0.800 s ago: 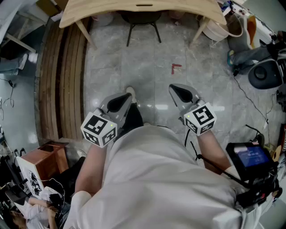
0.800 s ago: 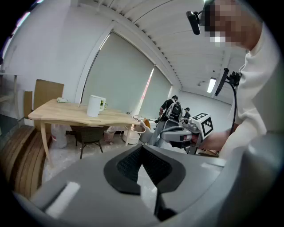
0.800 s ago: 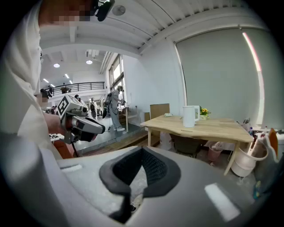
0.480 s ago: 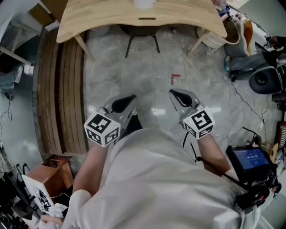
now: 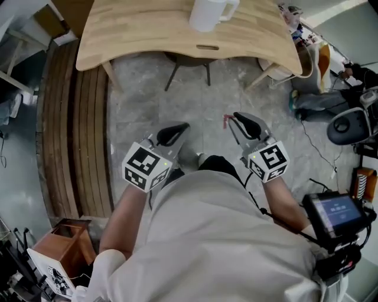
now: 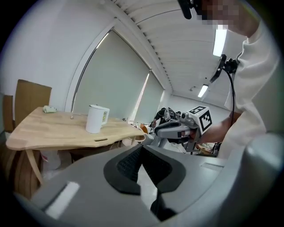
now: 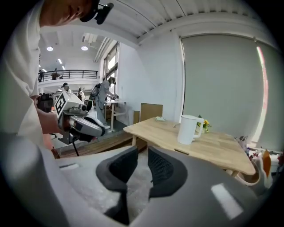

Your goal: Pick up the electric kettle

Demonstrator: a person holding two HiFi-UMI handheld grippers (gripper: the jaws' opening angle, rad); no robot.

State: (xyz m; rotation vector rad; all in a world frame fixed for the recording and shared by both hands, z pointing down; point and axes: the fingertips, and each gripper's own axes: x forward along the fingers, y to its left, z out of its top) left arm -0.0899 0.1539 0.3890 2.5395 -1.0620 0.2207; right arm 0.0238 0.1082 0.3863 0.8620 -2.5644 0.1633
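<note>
**Approach stage: kettle not yet reached**

White electric kettle [image 5: 208, 13] stands upright on the pale wooden worktop [image 5: 136, 35], toward its far side in the head view, with its handle [image 5: 228, 7] to the right. Both tongs are held low over the floor [image 5: 201, 97] in front of the person [image 5: 207, 236], short of the worktop and well apart from the kettle. Left tongs [image 5: 178, 127] are closed with nothing between them. Right tongs [image 5: 243, 120] stand slightly apart and are also empty (only floor shows in the gap). By this layout the task looks to be at the approach step. The next move likely calls for stepping closer, spreading the right tongs wider and lining them up with the handle.
</note>
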